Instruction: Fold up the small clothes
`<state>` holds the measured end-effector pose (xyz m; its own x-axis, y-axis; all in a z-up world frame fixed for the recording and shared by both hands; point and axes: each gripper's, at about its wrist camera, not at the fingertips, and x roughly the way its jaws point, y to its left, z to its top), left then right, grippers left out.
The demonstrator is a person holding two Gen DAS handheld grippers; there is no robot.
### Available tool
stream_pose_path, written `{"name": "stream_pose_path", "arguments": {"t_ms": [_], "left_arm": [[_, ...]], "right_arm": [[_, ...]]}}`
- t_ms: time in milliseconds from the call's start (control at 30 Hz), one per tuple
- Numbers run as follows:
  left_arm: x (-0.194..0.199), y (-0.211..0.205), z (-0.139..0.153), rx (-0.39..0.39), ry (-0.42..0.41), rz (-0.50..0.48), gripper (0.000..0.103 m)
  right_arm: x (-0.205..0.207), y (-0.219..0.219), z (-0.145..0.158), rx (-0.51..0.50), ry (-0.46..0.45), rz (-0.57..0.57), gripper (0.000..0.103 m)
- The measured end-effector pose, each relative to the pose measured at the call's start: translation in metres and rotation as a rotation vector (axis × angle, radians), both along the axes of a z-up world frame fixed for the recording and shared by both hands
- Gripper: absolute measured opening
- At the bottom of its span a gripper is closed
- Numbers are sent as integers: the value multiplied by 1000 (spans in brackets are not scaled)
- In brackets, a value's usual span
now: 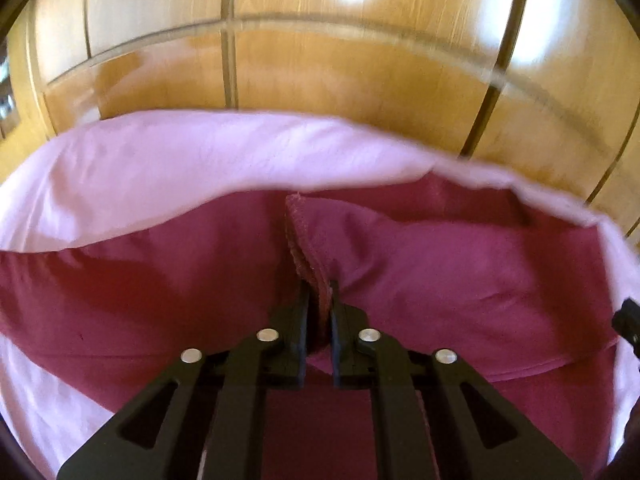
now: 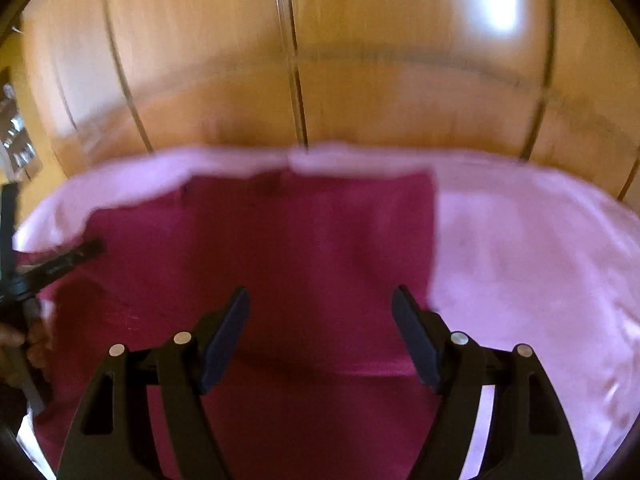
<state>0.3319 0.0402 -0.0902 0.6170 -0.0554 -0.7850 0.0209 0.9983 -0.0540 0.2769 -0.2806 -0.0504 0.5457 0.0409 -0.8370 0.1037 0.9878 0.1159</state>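
A dark magenta garment (image 1: 460, 264) lies on a pale pink sheet (image 1: 160, 168). My left gripper (image 1: 319, 286) is shut on a hemmed edge of the garment, which stands up as a ridge between its fingers. In the right wrist view the garment (image 2: 312, 240) lies flat with a straight right edge. My right gripper (image 2: 320, 300) is open and empty just above the garment. The left gripper's black fingers (image 2: 60, 260) show at that view's left edge, on the garment.
The pink sheet (image 2: 540, 260) covers the surface out to the right. Behind it stand wooden panelled doors (image 1: 320, 60), also in the right wrist view (image 2: 360, 60). A metal fitting (image 2: 16, 136) shows at far left.
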Motion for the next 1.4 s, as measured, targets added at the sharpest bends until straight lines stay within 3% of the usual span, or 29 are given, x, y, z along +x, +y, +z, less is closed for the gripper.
{"name": "stream_pose_path", "arguments": {"t_ms": [67, 200, 433, 667, 700, 767, 1000, 1400], "left_arm": [[3, 4, -12, 1, 28, 6, 13], [-14, 13, -5, -43, 19, 23, 13], [-63, 33, 4, -126, 6, 23, 13], [-113, 52, 13, -122, 1, 39, 16], [-118, 55, 14, -115, 1, 49, 34], [-130, 67, 18, -117, -16, 83, 44], [-156, 119, 21, -161, -17, 191, 44], [-189, 218, 15, -220, -4, 436, 44]], "right_arm": [[15, -1, -33, -21, 119, -32, 73], [10, 5, -27, -56, 86, -51, 76], [-30, 48, 20, -128, -59, -15, 82], [-65, 96, 47, -193, -149, 21, 92], [-68, 101, 49, -200, -156, 27, 93], [-76, 115, 54, -208, -171, 46, 95], [-102, 157, 64, -225, -225, 105, 100], [-127, 235, 54, -158, -189, 196, 100]]}}
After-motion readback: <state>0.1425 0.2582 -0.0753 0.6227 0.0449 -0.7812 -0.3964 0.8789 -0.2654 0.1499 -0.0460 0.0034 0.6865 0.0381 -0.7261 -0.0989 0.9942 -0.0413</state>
